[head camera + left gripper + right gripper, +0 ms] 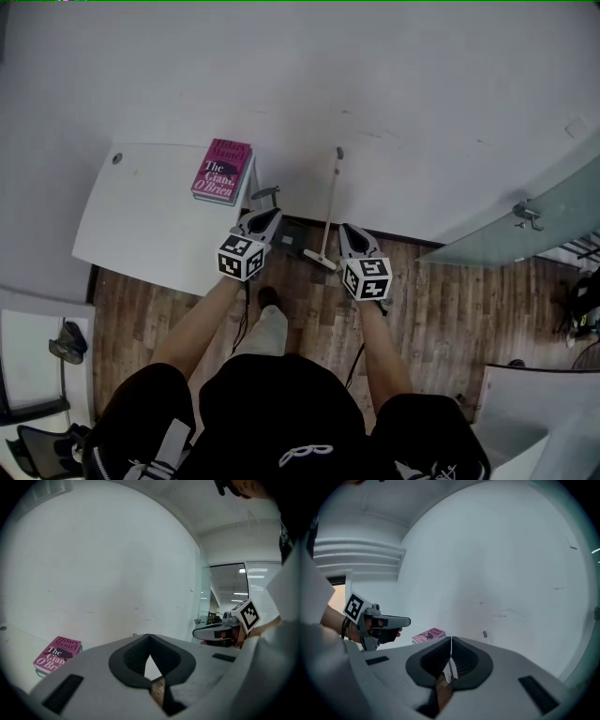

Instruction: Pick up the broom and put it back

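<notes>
Broom (328, 211) not yet held. Both tongs are pressed together with nothing between them: the left tongs (270, 217) and the right tongs (350, 232) point forward, side by side at the end of the person's outstretched arms. Each carries a cube printed with black-and-white square markers.

Just ahead of the tongs, between them and a little nearer the right pair, the broom leans against the white wall (394, 84). Its flat head rests on the wooden floor (450, 300) and its thin pale handle slopes up to the wall.

It looks light, with a stiff, smooth, narrow handle that could slip or twist in a loose grip. Because the handle is long, the head would probably swing if it were held near the top. The best place to take hold is likely partway up the handle, above the head, with the pads squeezed squarely across it. Leaning as it does, it may slide sideways if nudged.

Left of the left tongs and slightly ahead, a white counter (141, 220) carries a magenta book (222, 172) at its far corner. The cover reads "Hilary Mantel" and "The Giant, O'Brien". No writing can be made out on the broom.
</notes>
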A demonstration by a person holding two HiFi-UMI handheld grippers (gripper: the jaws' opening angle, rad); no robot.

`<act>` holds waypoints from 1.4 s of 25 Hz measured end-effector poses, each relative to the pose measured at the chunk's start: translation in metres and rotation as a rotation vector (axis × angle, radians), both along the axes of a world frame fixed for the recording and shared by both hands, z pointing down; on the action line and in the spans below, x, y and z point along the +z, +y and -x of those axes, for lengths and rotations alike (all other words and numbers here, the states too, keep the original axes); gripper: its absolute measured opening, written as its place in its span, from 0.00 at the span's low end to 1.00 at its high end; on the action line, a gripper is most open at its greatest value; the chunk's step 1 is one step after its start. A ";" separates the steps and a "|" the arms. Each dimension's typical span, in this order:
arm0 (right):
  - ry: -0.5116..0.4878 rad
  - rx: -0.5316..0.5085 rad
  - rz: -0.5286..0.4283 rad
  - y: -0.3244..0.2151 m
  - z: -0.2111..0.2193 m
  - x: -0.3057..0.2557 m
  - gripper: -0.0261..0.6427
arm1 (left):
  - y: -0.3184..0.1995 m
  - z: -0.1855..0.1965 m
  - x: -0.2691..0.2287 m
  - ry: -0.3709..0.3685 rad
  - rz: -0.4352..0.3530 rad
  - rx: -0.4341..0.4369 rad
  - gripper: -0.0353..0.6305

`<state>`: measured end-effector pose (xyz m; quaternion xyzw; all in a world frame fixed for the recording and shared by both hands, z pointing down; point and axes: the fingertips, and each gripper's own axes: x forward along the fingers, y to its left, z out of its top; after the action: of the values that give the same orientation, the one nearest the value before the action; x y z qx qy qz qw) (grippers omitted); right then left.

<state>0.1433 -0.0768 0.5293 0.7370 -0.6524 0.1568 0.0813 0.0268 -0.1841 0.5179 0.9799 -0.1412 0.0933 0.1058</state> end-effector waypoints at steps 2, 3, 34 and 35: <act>-0.001 0.007 0.004 -0.013 -0.010 0.001 0.08 | -0.014 -0.010 0.001 -0.004 0.002 0.007 0.09; -0.002 0.010 0.006 -0.020 -0.014 0.002 0.08 | -0.020 -0.015 0.002 -0.006 0.003 0.010 0.09; -0.045 0.121 0.063 -0.143 -0.113 0.066 0.08 | -0.136 -0.113 0.058 -0.059 0.058 0.090 0.09; -0.045 0.121 0.067 -0.143 -0.118 0.070 0.08 | -0.135 -0.117 0.061 -0.061 0.059 0.089 0.09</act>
<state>0.2609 -0.2197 0.5991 0.7684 -0.6026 0.1996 0.0814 0.1437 -0.3192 0.5786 0.9783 -0.0979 0.1319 0.1261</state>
